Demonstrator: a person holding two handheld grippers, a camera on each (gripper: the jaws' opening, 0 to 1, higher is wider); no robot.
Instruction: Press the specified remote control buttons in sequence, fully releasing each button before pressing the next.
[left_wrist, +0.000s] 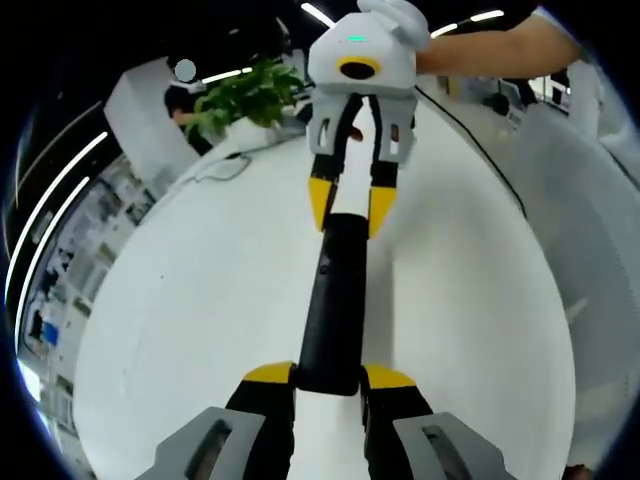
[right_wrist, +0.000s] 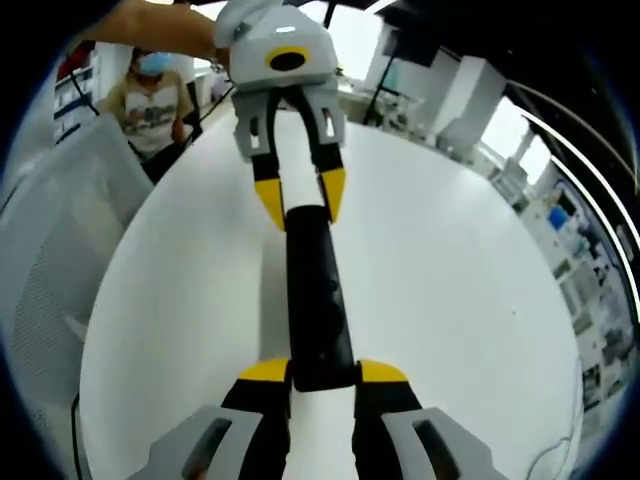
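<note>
Remote: black, long, held level above a white table, both ends gripped. We note a plant and a cable at the table's far edge, office shelving beyond, and a person standing by. Left gripper is narrowed onto one end; right gripper clamps the other.

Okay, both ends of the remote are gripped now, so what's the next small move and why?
Probably free the right hand-held gripper to press: the remote is clamped at both ends, left hand-held gripper holding the other end, so no tip can reach a button.
</note>
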